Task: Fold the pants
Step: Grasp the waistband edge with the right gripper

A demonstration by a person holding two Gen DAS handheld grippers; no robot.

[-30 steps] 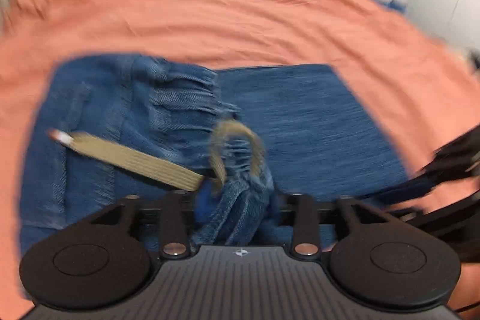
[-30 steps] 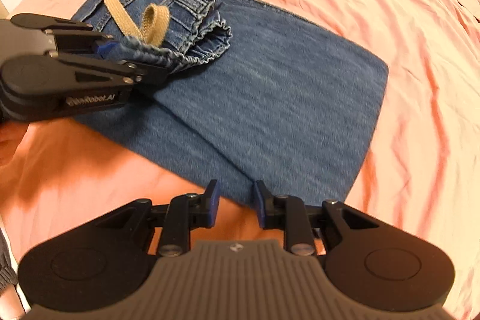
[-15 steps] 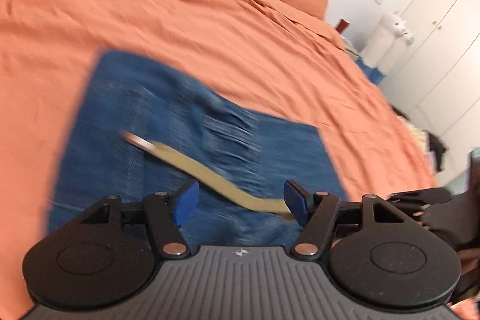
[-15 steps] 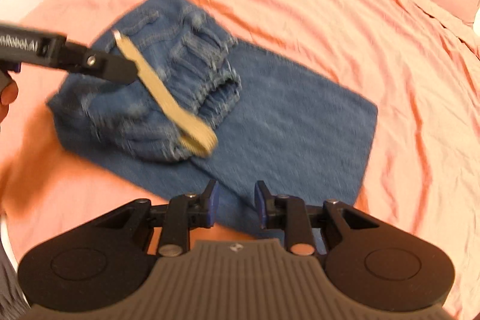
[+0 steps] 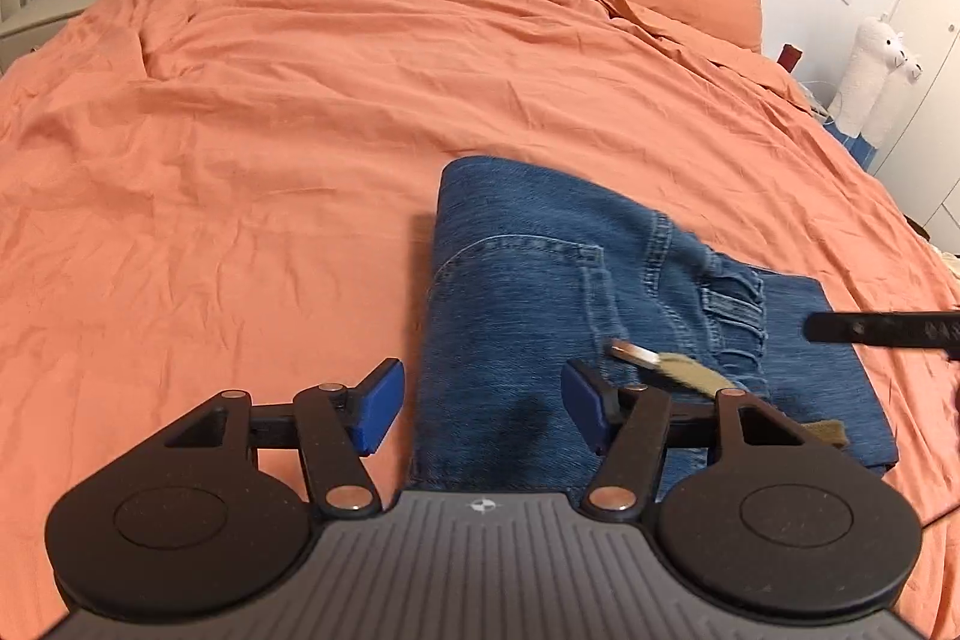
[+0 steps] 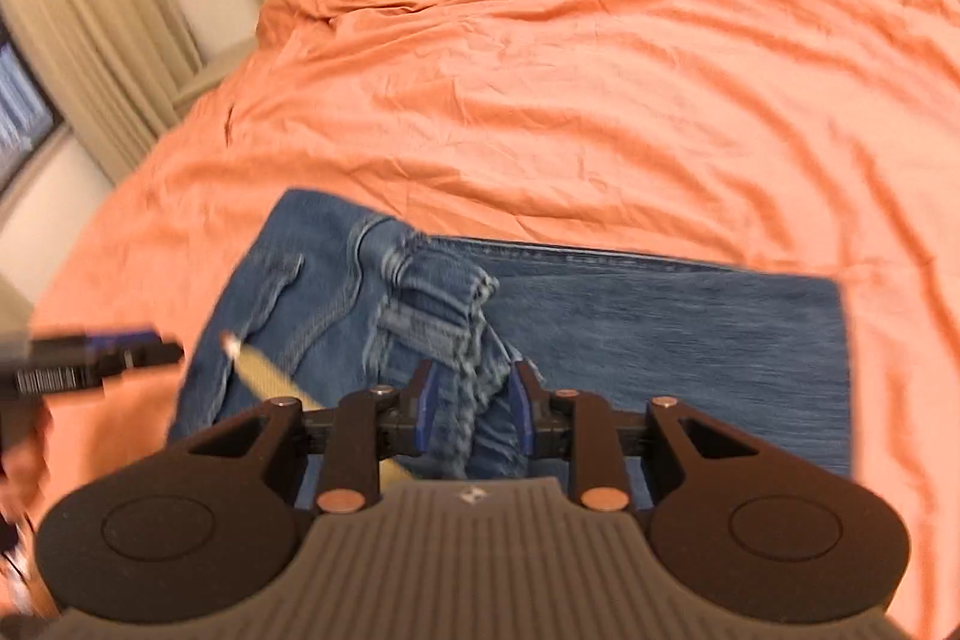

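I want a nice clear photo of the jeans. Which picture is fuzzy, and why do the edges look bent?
Right wrist view: smeared; the jeans waistband and belt are fuzzy. Left wrist view: sharper, only the belt blurs. Both: the fisheye lens curves the bed and darkens the corners.

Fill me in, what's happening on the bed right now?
A person with a gripper in each hand is folding blue jeans on an orange bedspread. The jeans lie folded, waistband on top, with a tan belt trailing across them. The left gripper is open and empty over the jeans' edge. The right gripper has just been opening, with the gathered waistband between its fingers but not clamped.
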